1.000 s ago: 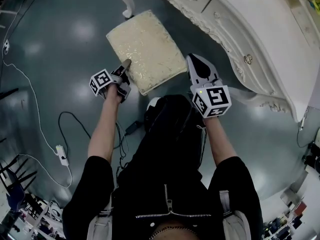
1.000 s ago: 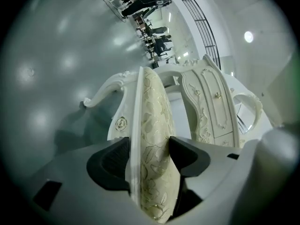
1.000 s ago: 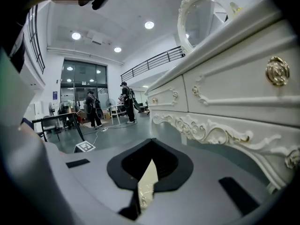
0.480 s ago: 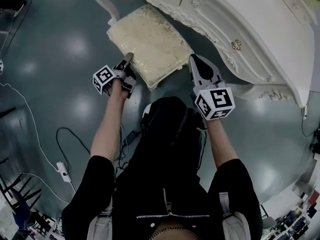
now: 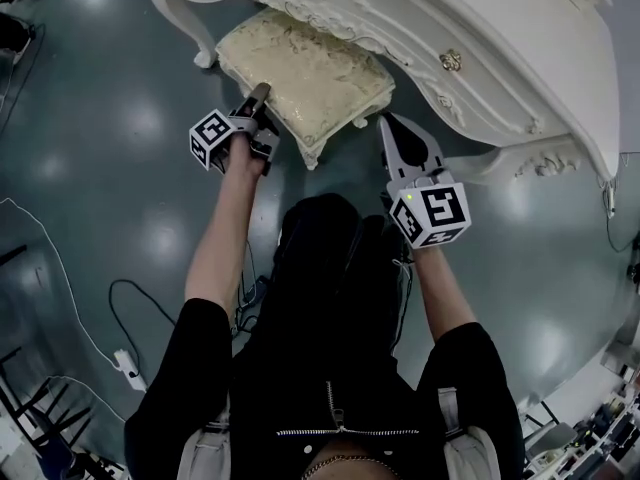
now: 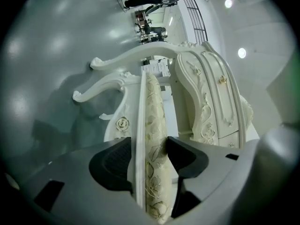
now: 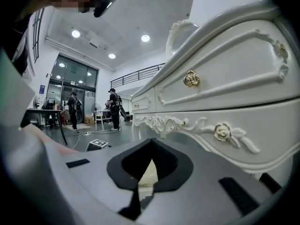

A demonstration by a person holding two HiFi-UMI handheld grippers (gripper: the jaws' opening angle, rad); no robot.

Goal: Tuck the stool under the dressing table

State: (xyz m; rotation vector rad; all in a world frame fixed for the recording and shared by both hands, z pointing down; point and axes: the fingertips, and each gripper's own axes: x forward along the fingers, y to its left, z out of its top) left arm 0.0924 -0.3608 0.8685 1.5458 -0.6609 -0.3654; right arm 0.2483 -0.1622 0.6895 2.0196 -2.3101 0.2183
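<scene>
Left gripper view: jaws of left gripper closing around stool edge

Probably a large studio hall: polished grey floor, trailing cables, high ceiling lights, mezzanine railing.

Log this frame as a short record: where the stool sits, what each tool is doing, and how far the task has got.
stool: cream cushioned seat, far edge under the front of the dressing table, most of the seat out over the floor
left tool: jaws closing on the seat's near-left edge, cushion and frame between them
right tool: jaws together, tip by the seat's near-right corner; contact unclear
progress: partly tucked, not finished
</scene>
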